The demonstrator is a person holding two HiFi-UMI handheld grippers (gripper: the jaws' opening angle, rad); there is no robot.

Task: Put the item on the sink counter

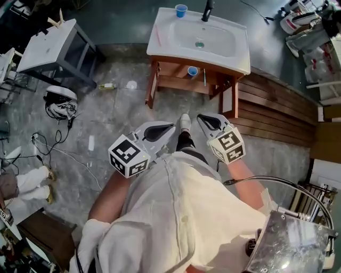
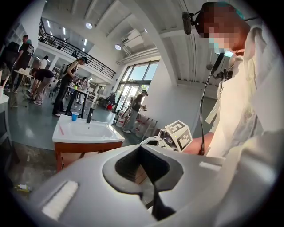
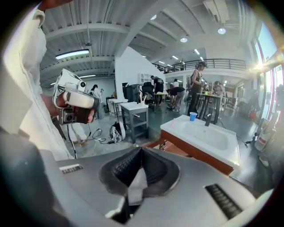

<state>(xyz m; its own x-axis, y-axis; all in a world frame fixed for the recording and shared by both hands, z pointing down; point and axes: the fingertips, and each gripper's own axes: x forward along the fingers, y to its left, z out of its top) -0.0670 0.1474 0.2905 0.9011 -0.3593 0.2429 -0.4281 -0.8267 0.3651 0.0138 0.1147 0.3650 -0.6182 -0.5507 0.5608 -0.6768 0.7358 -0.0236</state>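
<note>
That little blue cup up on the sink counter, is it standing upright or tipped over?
Upright: the blue cup stands on its base on the sink counter, open mouth up.

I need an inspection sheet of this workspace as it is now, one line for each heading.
Surface: white sink counter; blue cup and thin pink stick lie on it, near the faucet.
Job's things: second blue cup on the shelf under the sink; nothing held.
Clutter: small bottle on the floor.
Grippers: left gripper shut, empty; right gripper shut, empty.
Cables: loose cables on the floor, left.
Surroundings: grey side table; people at far tables.
</note>
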